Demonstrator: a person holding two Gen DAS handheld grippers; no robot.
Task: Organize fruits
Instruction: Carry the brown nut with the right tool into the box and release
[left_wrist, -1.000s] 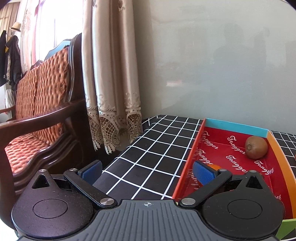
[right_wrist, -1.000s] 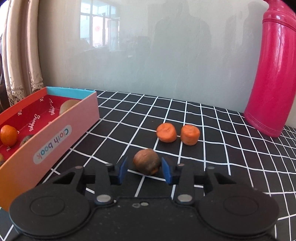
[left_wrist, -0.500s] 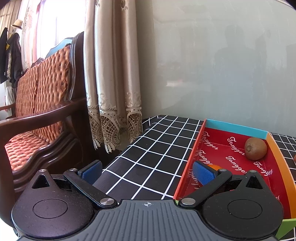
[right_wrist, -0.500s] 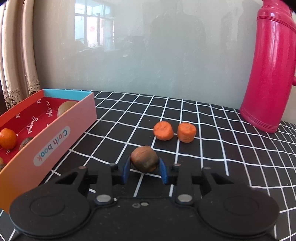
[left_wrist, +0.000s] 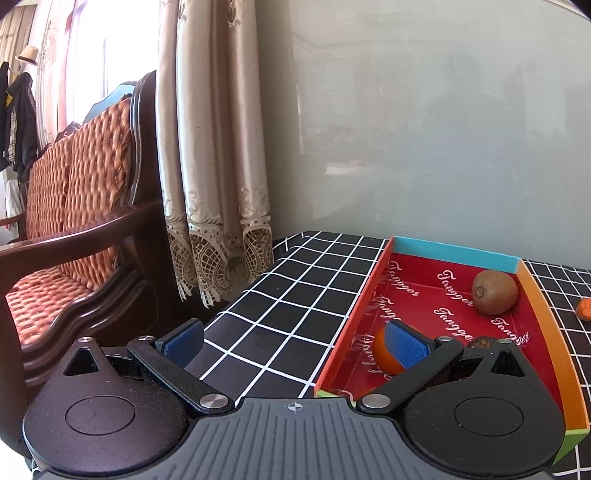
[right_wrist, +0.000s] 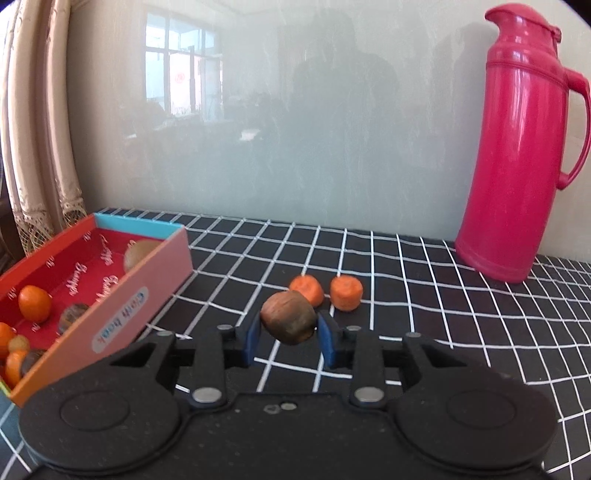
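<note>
Right tongs (right_wrist: 288, 338) clench one brown fruit (right_wrist: 289, 322); left tongs (left_wrist: 293, 341) gape; two orange pieces (right_wrist: 345, 292) lie beyond.

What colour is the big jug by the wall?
Pink; the jug shows best in the right wrist view.

Open cloth (right_wrist: 424, 295) between box (right_wrist: 140, 295) and flask (right_wrist: 517, 166)
</note>
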